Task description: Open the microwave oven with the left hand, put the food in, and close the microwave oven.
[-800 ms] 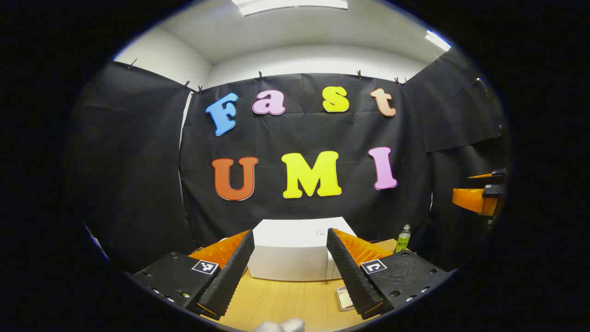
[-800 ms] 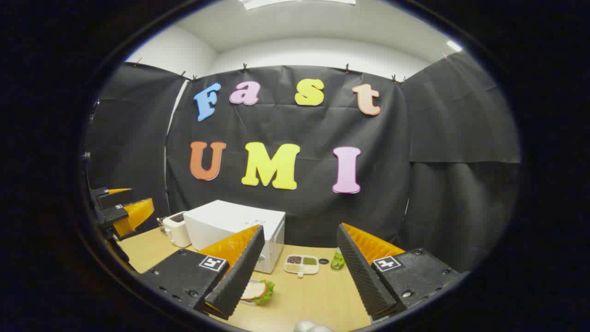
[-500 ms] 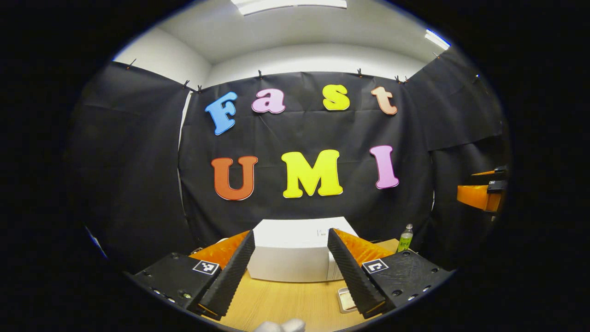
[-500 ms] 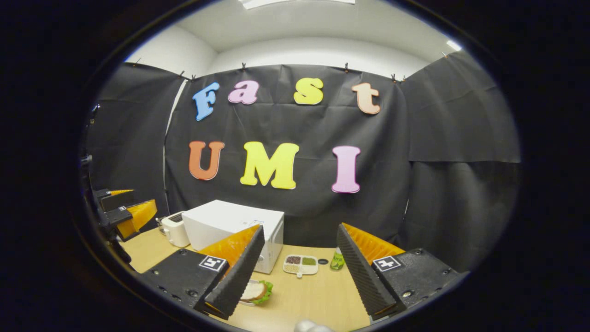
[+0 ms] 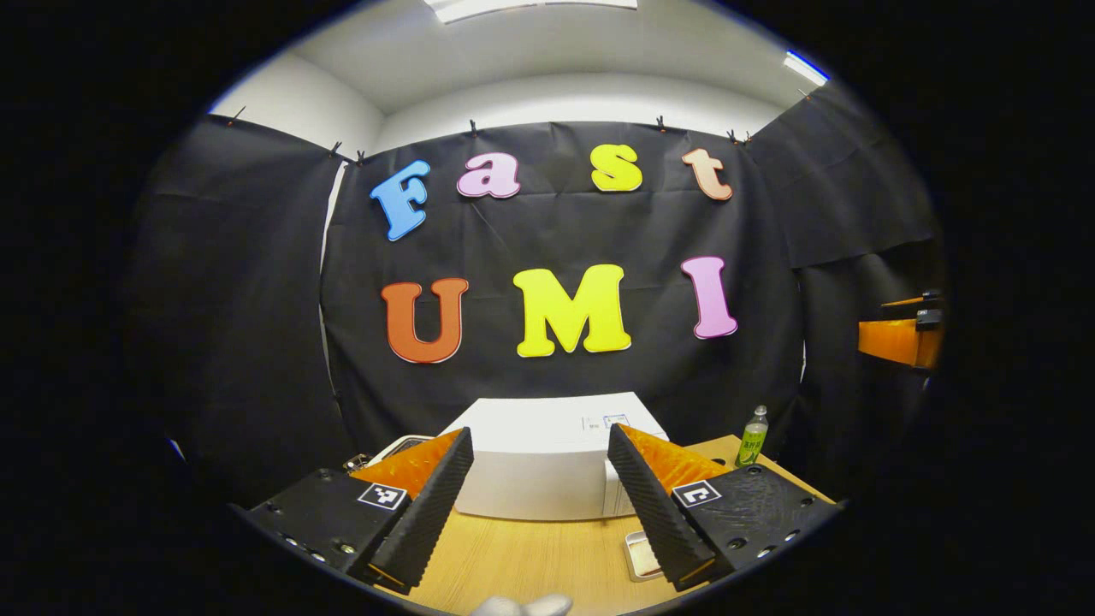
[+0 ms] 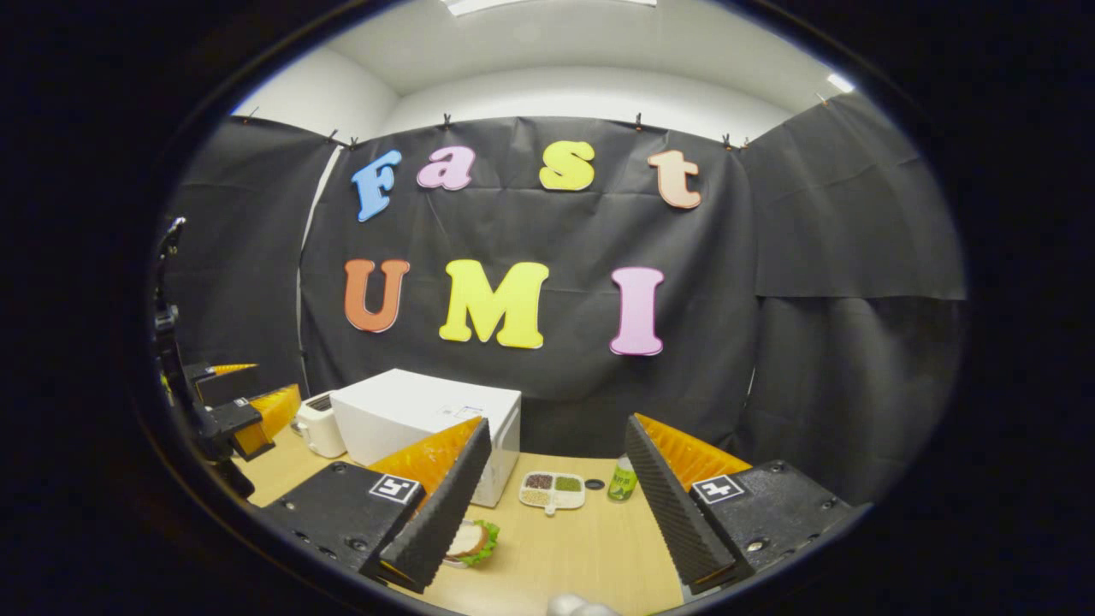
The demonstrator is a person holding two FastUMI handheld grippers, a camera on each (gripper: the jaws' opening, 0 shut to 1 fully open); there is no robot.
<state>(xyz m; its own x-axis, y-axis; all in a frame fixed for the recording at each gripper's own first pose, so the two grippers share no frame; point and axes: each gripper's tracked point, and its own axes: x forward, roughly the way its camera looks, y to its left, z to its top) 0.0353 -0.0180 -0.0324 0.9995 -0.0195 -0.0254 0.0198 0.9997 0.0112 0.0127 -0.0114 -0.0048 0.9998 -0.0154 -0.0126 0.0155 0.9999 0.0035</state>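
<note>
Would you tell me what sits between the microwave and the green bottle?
In the right gripper view, a divided snack tray lies between the microwave and green bottle.

Pale wooden desk [image 6: 590, 547] and its load

White box-shaped microwave oven [image 6: 419, 419] stands on it; white toaster [image 6: 318, 425] left of it, sandwich [image 6: 472, 541], compartmented tray [image 6: 553, 491] and green bottle [image 6: 622, 479] right.

We see black cloth [image 5: 556, 231] hung by clips across the booth ahead of us, white wall [image 6: 590, 94] above it. Ceiling lights [image 5: 530, 7] glow overhead, and a wooden table [image 6: 582, 547] lies below.
</note>
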